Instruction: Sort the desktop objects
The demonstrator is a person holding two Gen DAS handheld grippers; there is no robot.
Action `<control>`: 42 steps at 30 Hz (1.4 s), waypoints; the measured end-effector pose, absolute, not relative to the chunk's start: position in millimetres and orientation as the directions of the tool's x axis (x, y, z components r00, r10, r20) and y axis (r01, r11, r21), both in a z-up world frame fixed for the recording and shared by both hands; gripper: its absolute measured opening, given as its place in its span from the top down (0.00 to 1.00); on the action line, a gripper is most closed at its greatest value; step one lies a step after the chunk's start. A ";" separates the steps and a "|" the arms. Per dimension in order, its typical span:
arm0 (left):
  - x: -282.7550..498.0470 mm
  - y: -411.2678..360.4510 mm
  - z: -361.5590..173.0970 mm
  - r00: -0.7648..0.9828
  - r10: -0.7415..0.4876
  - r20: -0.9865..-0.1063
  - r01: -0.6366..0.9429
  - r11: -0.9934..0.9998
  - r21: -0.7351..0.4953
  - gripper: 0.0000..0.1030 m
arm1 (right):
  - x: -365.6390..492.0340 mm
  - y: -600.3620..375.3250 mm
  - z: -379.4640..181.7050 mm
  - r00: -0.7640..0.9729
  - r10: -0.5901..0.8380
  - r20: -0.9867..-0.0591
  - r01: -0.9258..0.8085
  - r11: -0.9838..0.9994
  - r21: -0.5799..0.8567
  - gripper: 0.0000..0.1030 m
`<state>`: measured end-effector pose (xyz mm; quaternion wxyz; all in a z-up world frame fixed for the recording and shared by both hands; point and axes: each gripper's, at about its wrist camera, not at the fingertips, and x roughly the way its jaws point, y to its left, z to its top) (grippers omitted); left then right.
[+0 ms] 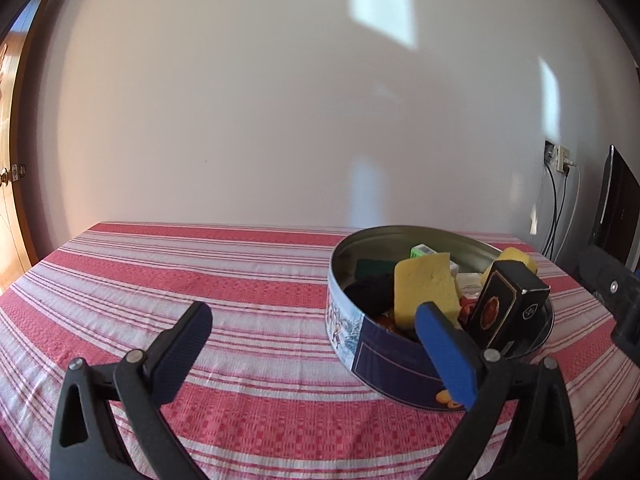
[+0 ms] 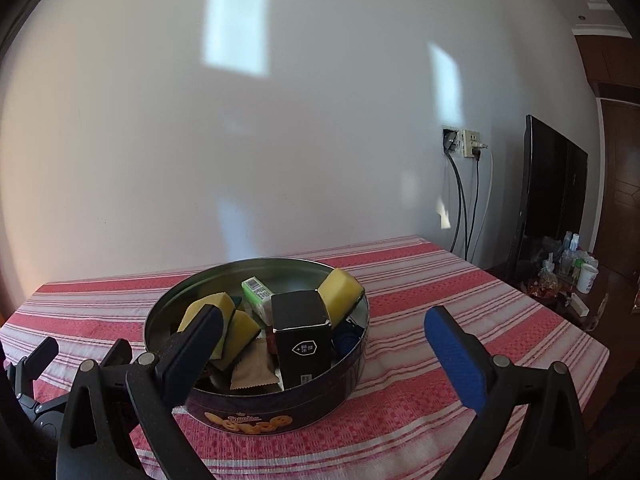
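Observation:
A round blue cookie tin (image 1: 384, 364) stands on the red striped tablecloth (image 1: 200, 280) and holds several things: yellow sponges (image 1: 424, 292), a black box (image 1: 508, 308), a green-white packet (image 1: 422, 251). My left gripper (image 1: 316, 354) is open and empty, its right finger (image 1: 444, 356) in front of the tin. In the right wrist view the tin (image 2: 280, 408) is close, with the black box (image 2: 304, 340), sponges (image 2: 342, 294), the packet (image 2: 258, 294) and a tan sachet (image 2: 252, 370) inside. My right gripper (image 2: 328, 356) is open and empty, just before the tin.
The white wall (image 1: 280, 120) backs the table. A wall socket with cables (image 2: 466, 144) and a dark screen (image 2: 556, 184) stand to the right, with bottles and a cup (image 2: 576, 268) on a side surface. A door (image 1: 12, 160) is at far left.

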<state>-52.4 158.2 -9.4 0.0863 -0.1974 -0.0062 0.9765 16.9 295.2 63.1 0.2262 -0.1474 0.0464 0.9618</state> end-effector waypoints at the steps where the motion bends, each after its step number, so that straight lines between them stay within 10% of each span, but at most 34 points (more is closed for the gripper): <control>1: -49.6 159.3 -7.8 -0.908 0.172 -0.381 -0.171 -0.985 -0.036 0.00 | 18.9 293.6 64.7 -0.855 0.423 -0.300 -0.449 -0.893 0.018 0.01; 42: -4.9 143.5 33.5 -0.915 0.203 -0.348 -0.203 -0.978 -0.038 0.00 | 45.5 266.7 84.2 -0.887 0.387 -0.251 -0.405 -0.914 0.022 0.01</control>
